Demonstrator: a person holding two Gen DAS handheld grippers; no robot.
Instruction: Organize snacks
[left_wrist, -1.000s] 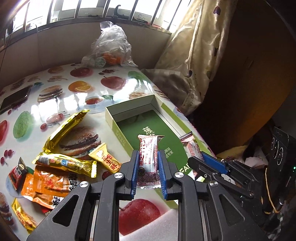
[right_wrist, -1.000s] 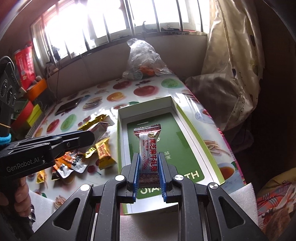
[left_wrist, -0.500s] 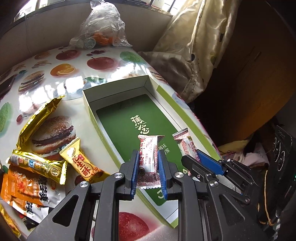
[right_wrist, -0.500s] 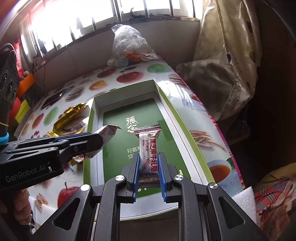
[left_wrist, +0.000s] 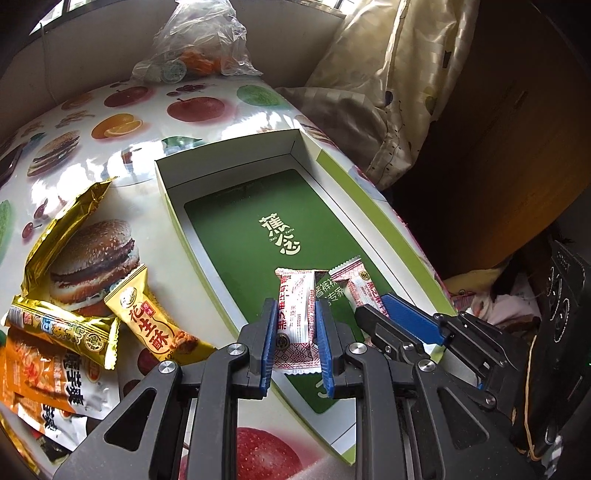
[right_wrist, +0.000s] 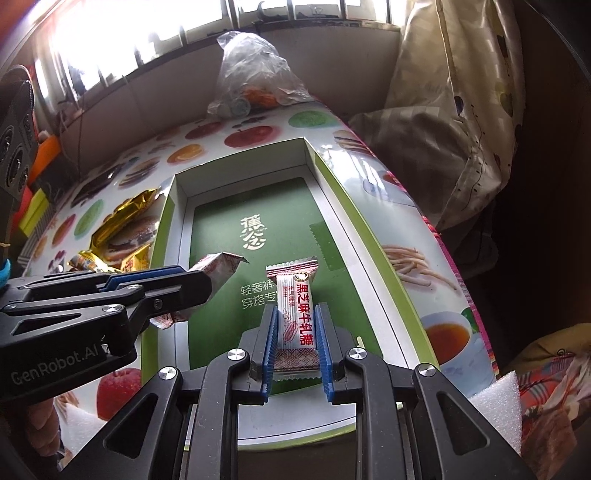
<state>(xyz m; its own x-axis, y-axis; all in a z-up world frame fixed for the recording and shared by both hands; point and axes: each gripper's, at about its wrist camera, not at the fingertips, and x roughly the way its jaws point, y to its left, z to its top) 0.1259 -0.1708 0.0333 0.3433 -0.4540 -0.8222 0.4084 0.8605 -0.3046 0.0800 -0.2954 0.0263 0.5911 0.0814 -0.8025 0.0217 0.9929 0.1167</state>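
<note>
A shallow open box with a green floor (left_wrist: 236, 221) lies on the fruit-print table; it also shows in the right wrist view (right_wrist: 221, 221). My left gripper (left_wrist: 295, 314) is shut on a white and red nougat candy (left_wrist: 295, 317), held low over the box's near end. My right gripper (right_wrist: 295, 317) is shut on a second nougat candy (right_wrist: 297, 314) just to its right, also over the box. Each gripper shows in the other's view: the right one (left_wrist: 373, 314), the left one (right_wrist: 199, 284).
Loose snacks lie left of the box: a yellow peanut crisp bar (left_wrist: 155, 321), gold packets (left_wrist: 62, 229) and orange packets (left_wrist: 40, 376). A clear plastic bag (left_wrist: 199, 48) sits at the table's far end. A curtain (left_wrist: 388, 92) hangs on the right.
Both grippers have moved forward and down over the box, each with its candy still held. The box now fills more of both views.
</note>
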